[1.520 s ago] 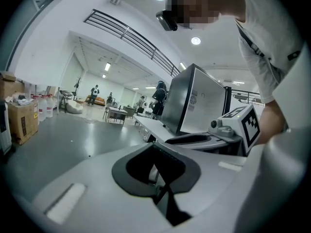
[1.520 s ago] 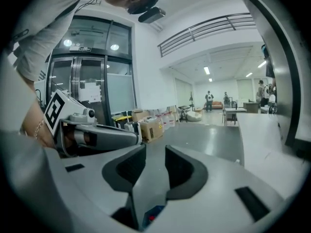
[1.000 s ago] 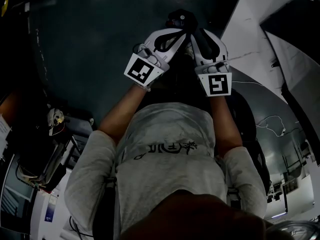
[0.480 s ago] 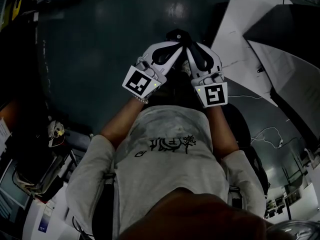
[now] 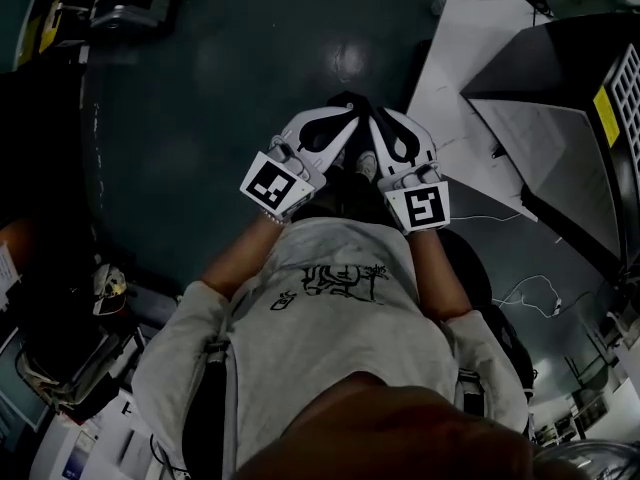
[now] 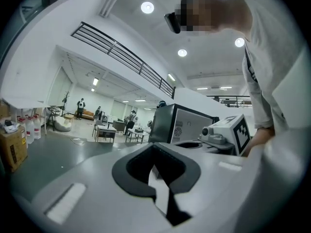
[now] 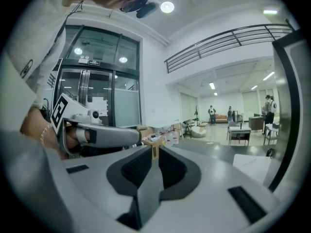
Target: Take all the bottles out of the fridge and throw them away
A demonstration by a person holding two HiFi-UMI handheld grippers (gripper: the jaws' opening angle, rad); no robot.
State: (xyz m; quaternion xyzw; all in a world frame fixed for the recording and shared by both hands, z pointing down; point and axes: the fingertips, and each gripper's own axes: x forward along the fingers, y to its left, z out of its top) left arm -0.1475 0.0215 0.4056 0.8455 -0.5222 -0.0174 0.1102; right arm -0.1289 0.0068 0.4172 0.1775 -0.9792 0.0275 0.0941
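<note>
Both are now raised closer to the chest. The left gripper [image 6: 154,148] is held shut, empty. The right gripper [image 7: 154,150] has just been narrowed to a slit, empty. Bottles [image 6: 30,130] are seen only far off beside a carton [image 6: 12,149]; none is carried.

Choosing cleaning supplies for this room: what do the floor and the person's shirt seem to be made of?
Floor: dark, smooth and glossy, probably sealed concrete or a resin coating; a bright glare spot reflects in it.
Shirt: light grey matte cloth, likely a cotton knit; it shows soft creases and dark printed lettering.
</note>
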